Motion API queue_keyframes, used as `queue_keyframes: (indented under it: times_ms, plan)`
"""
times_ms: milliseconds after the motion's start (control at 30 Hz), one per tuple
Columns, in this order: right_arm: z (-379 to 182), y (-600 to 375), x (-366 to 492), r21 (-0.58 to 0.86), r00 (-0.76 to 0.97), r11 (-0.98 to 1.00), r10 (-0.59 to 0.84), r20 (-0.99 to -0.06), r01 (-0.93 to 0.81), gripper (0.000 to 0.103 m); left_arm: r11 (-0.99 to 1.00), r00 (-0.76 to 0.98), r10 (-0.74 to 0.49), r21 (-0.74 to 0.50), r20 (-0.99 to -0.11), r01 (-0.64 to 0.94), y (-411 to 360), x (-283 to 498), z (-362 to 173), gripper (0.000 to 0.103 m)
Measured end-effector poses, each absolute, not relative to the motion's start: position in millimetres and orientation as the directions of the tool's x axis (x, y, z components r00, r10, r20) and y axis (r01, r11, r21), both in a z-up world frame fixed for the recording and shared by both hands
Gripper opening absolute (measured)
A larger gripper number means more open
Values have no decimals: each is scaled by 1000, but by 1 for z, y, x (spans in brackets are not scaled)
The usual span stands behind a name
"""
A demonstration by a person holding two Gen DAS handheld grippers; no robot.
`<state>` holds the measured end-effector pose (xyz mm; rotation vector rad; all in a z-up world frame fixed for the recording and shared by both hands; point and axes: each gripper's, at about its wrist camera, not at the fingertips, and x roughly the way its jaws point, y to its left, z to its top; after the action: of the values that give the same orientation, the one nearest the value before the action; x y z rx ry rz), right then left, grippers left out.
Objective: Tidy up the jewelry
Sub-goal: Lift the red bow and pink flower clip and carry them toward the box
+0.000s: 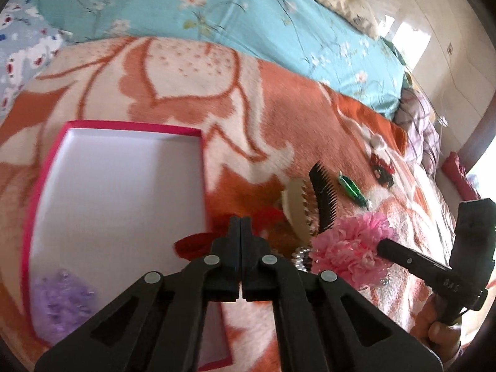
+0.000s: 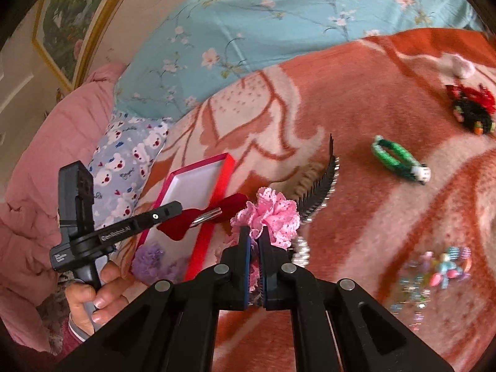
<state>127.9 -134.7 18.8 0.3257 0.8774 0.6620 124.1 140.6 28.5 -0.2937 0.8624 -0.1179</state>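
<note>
Left gripper sits low in the centre of the left wrist view, its jaws pressed together on a red velvet bow clip; from the right wrist view that bow hangs at centre-left, metal clasp showing, right over the near edge of the pink-rimmed box. The box fills the left half of the left wrist view, white inside, with a purple scrunchie down in its lower-left corner. Over to the right gripper, bottom centre of its own view: jaws nearly closed, a narrow gap left, and they are clamped on the pink lace scrunchie, which bulges out above the fingertips. Just behind it, centre frame, a black comb clip and a beige claw clip lie touching each other on the orange floral blanket. A green hair tie rests right of centre, well apart from the box. A red-and-black hair piece sits at the far right edge, and a cluster of pastel clips, blurred, lies at lower right. A silver sequinned piece peeks out just beside the right gripper.
</note>
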Motion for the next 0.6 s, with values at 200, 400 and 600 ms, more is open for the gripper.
queue_keyframes:
  times_ms: [200, 400, 600]
  plan:
    - [21, -104, 128, 519, 427, 733, 679, -597, -441, 4, 951, 680, -192, -304, -708, -48, 166, 111, 38, 0]
    - [25, -94, 124, 495, 428, 734, 676, -600, -465, 4, 946, 649, -250, -324, -719, 5, 162, 108, 30, 0]
    - [20, -106, 121, 502, 430, 743, 667, -608, -442, 4, 969, 573, -227, -240, -788, 54, 132, 112, 10, 59]
